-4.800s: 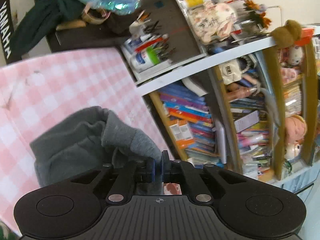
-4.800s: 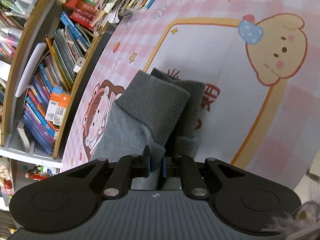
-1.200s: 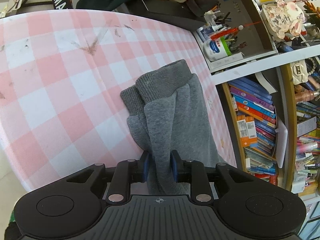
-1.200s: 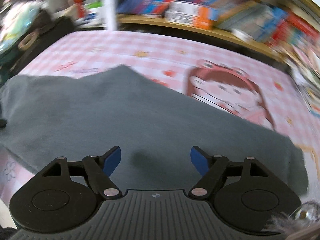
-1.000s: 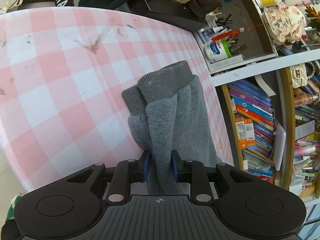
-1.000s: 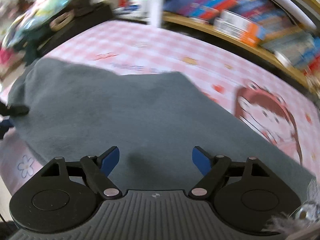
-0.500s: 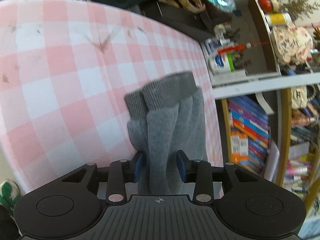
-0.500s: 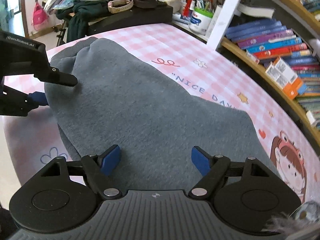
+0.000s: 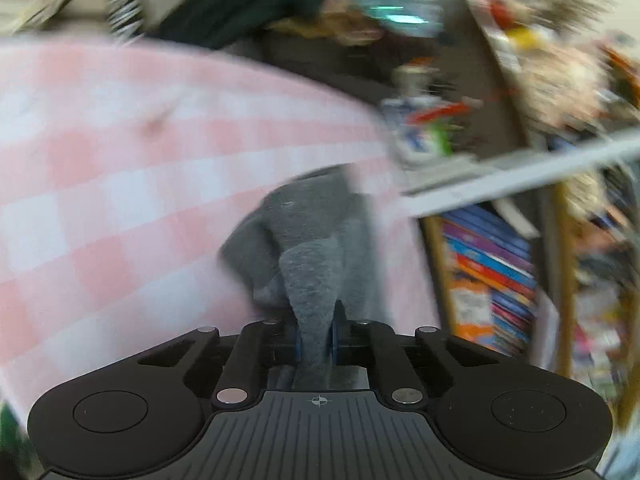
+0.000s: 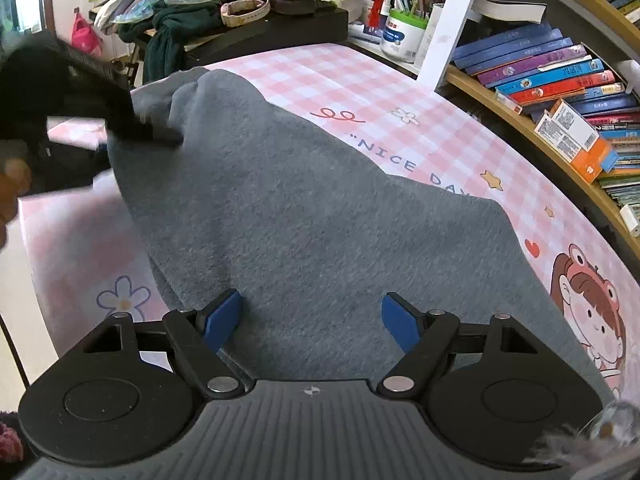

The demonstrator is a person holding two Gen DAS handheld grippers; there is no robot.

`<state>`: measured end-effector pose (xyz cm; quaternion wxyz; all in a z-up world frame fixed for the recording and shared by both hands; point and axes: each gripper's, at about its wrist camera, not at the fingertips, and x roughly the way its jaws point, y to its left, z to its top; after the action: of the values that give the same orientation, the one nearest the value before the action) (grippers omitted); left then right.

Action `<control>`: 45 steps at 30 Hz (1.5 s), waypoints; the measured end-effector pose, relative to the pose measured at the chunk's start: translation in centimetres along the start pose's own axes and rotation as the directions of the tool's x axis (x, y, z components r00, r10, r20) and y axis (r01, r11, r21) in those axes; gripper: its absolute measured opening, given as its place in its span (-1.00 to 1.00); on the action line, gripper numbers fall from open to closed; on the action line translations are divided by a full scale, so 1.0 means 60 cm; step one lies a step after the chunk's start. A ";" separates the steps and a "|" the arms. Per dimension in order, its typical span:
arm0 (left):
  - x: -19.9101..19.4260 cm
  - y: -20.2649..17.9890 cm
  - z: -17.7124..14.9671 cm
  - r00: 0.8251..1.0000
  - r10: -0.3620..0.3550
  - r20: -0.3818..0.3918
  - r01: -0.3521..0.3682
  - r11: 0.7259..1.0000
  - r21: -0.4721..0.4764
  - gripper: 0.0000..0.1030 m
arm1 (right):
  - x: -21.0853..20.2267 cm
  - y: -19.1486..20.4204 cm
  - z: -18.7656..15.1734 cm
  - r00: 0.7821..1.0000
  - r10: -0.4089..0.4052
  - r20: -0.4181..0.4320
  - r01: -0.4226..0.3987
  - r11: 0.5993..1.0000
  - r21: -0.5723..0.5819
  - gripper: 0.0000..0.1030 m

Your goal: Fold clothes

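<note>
A grey fleece garment (image 10: 304,216) lies folded across the pink checked table cover (image 10: 328,76). In the left wrist view, which is blurred by motion, my left gripper (image 9: 315,338) is shut on a fold of the grey garment (image 9: 316,276) near its ribbed end. My right gripper (image 10: 312,320) hovers open just above the middle of the cloth, nothing between its blue pads (image 10: 224,318). In the right wrist view the left gripper (image 10: 132,128) shows as a dark blur at the garment's far left end.
A bookshelf (image 10: 560,92) full of books runs along the table's right side. A pen pot (image 10: 404,32) and a dark desk (image 10: 256,28) piled with clothes stand beyond the far edge. The table's near left edge (image 10: 36,264) drops off to the floor.
The left gripper had loosened around the fold and has now shut on it again, moving fast with the cloth. The right gripper stays open above the garment.
</note>
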<state>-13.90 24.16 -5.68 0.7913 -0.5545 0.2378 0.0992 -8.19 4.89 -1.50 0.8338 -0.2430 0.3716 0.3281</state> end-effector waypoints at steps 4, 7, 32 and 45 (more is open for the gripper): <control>-0.019 -0.078 -0.020 0.993 -0.117 -0.017 0.118 0.957 0.263 -0.80 | -0.003 -0.014 -0.004 1.000 0.025 0.011 -0.025 0.999 0.046 0.48; -0.023 -0.124 -0.054 0.990 -0.135 -0.048 0.142 0.889 0.436 -0.80 | -0.014 -0.039 -0.010 0.998 0.055 0.031 -0.058 0.992 0.110 0.49; 0.019 -0.237 -0.233 0.897 -0.058 -0.439 0.410 0.482 0.774 0.17 | -0.140 -0.306 -0.221 0.976 0.048 0.213 -0.216 0.362 0.907 0.53; 0.031 -0.162 -0.177 0.934 0.032 -0.356 0.254 0.640 0.725 -0.99 | -0.123 -0.254 -0.156 0.951 0.119 0.286 -0.306 0.501 0.809 -0.80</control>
<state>-11.01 10.57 -1.41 0.9020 -0.1929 0.3536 -0.1555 -5.17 -14.05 1.03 0.8309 0.2719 0.4280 0.2291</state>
